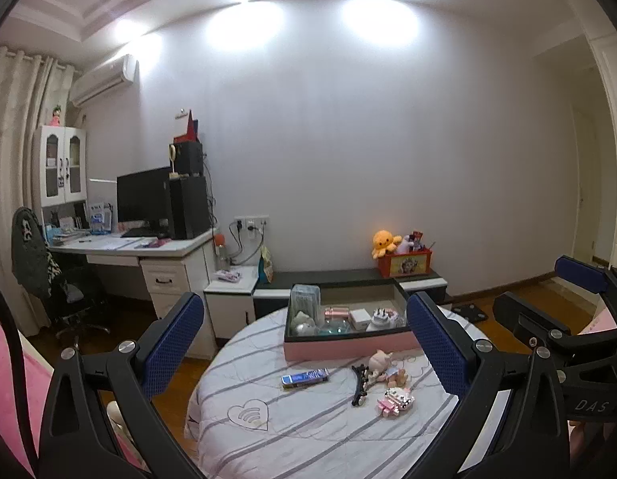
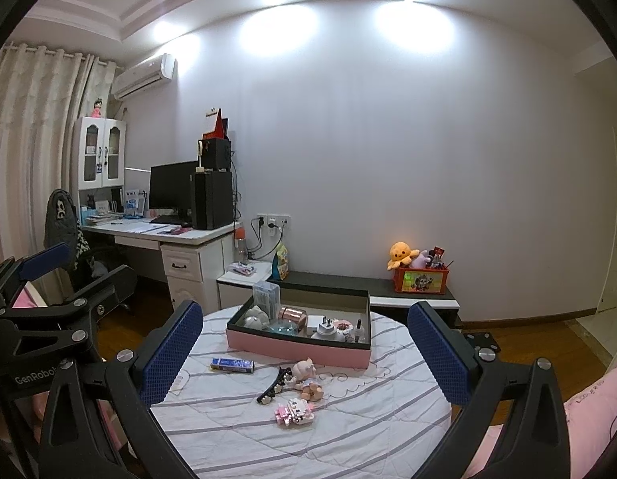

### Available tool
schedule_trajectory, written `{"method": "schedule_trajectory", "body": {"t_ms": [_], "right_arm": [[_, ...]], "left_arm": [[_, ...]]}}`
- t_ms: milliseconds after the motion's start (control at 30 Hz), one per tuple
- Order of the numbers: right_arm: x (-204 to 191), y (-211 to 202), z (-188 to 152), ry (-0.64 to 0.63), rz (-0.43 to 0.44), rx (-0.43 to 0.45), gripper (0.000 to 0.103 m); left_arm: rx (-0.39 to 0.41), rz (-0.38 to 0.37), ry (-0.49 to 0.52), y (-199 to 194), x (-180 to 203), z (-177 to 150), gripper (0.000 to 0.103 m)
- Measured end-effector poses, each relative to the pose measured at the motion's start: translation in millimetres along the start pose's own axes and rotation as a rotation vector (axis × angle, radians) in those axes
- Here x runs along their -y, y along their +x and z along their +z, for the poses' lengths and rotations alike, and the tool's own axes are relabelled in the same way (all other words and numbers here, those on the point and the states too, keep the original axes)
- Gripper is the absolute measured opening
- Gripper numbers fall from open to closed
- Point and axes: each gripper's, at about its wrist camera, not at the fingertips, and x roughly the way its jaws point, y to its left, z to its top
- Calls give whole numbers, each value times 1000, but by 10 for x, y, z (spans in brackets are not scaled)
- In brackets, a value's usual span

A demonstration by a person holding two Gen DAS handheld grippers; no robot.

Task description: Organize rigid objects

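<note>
Four loose things lie on the striped cloth of the round table point(image 1: 308, 431) in our left wrist view: a blue tube point(image 1: 305, 378), a black hair clip point(image 1: 359, 384), a small doll point(image 1: 384, 369) and a pink block figure point(image 1: 394, 401). The tube lies apart to the left, while the clip, doll and block figure cluster close together. Behind them sits the pink-sided tray point(image 1: 348, 349), holding a clear box point(image 1: 305, 299), a pink roll point(image 1: 336, 313), a white box point(image 1: 359, 317) and a white plug point(image 1: 379, 318). Our left gripper point(image 1: 304, 343) hangs above the table with its blue-padded fingers spread wide and nothing between them. The right gripper point(image 1: 548, 291) shows at the far right, its jaws also apart.

From the right wrist view, we see the same table point(image 2: 308, 439) a little from the right. The tube point(image 2: 232, 365) lies near the tray's point(image 2: 296, 345) front wall; the hair clip point(image 2: 273, 385) touches the doll point(image 2: 306, 377), and the block figure point(image 2: 294, 412) rests just in front of them. Our right gripper point(image 2: 304, 343) is held wide apart, empty, above the cloth. The left gripper point(image 2: 75, 269) appears at the left edge, apart as well. Against the wall, an orange plush point(image 2: 403, 253) sits on a red box point(image 2: 422, 279).
</note>
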Motion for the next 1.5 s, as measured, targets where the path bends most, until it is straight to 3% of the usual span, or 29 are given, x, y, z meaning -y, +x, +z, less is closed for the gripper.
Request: {"method": "schedule_trajectory", "body": {"t_ms": [267, 367, 667, 933, 1000, 1067, 1100, 1333, 1500], "right_arm": [[103, 338, -143, 15, 1, -74, 103], [140, 525, -266, 20, 0, -120, 103], [110, 1388, -1001, 20, 27, -381, 103], [85, 2008, -1475, 29, 57, -575, 103], [88, 2082, -1513, 27, 69, -599, 92], [76, 2171, -1567, 25, 95, -636, 64], [72, 2191, -1592, 24, 109, -652, 59], [158, 2089, -1576, 2, 125, -656, 59], [337, 2044, -1544, 35, 109, -640, 59]], "left_arm": [[-107, -45, -16, 483, 23, -215, 103], [-192, -65, -23, 781, 23, -438, 103], [-470, -14, -13, 1583, -71, -1240, 103], [-581, -11, -62, 1957, -257, -1567, 103], [-594, -14, -69, 2014, -286, -1605, 103], [-608, -24, -78, 2071, -300, -1616, 103], [-612, -32, -81, 2095, -300, -1618, 103], [-640, -70, -89, 2343, -230, -1582, 103], [-697, -76, -99, 2724, -139, -1595, 103]]}}
